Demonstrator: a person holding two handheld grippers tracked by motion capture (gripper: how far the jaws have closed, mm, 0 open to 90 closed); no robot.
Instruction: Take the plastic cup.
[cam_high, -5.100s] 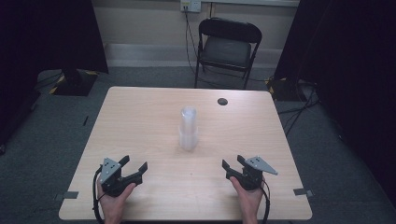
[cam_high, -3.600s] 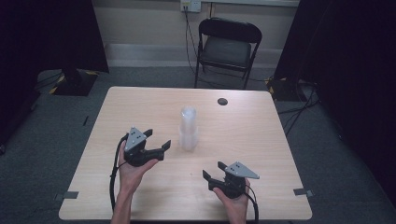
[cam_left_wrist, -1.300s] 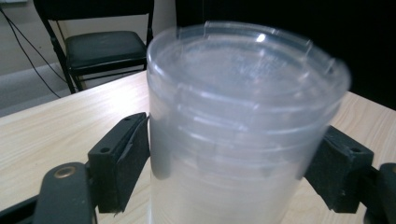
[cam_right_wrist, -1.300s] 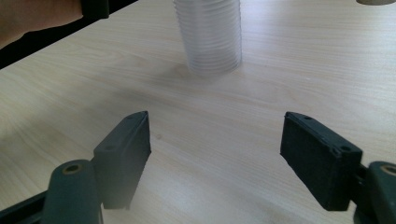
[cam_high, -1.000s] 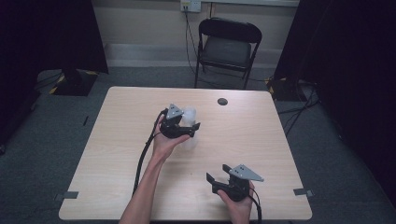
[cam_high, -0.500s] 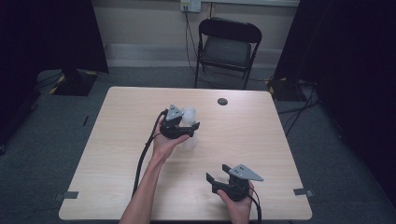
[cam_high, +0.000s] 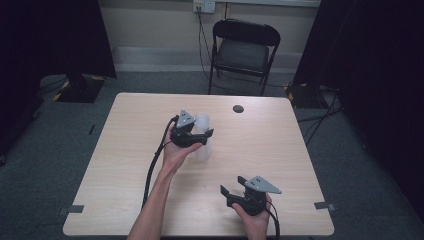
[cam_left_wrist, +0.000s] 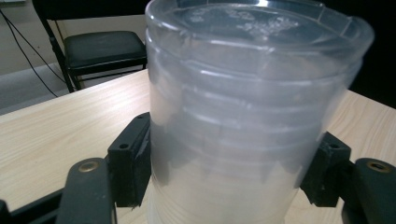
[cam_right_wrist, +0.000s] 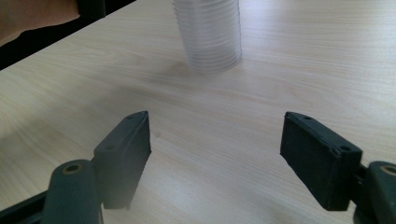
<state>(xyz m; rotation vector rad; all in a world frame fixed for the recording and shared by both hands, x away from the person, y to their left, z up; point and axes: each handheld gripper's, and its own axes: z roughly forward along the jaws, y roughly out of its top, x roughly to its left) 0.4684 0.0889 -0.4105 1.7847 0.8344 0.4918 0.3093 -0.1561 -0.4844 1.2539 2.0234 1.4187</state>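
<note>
A tall stack of clear plastic cups (cam_high: 203, 121) stands upside down near the middle of the wooden table (cam_high: 280, 150). My left gripper (cam_high: 199, 134) reaches it from the near left. Its jaws have just been closing, and both pads now press on the sides of the stack (cam_left_wrist: 252, 107) partway up. My right gripper (cam_high: 232, 186) rests low over the table's near right and is open, nothing between its fingers. In the right gripper view that open gripper (cam_right_wrist: 217, 149) faces the foot of the stack (cam_right_wrist: 208, 35) farther off.
A small dark disc (cam_high: 238, 108) lies on the table toward the far edge. A black folding chair (cam_high: 243, 50) stands behind the table. The left gripper's cable (cam_high: 152, 167) trails along the forearm. Bare tabletop lies between the two grippers.
The left gripper came from the near left edge up to the stack and its jaws closed around it. The right gripper shifted a little left early on and has stayed put since.
</note>
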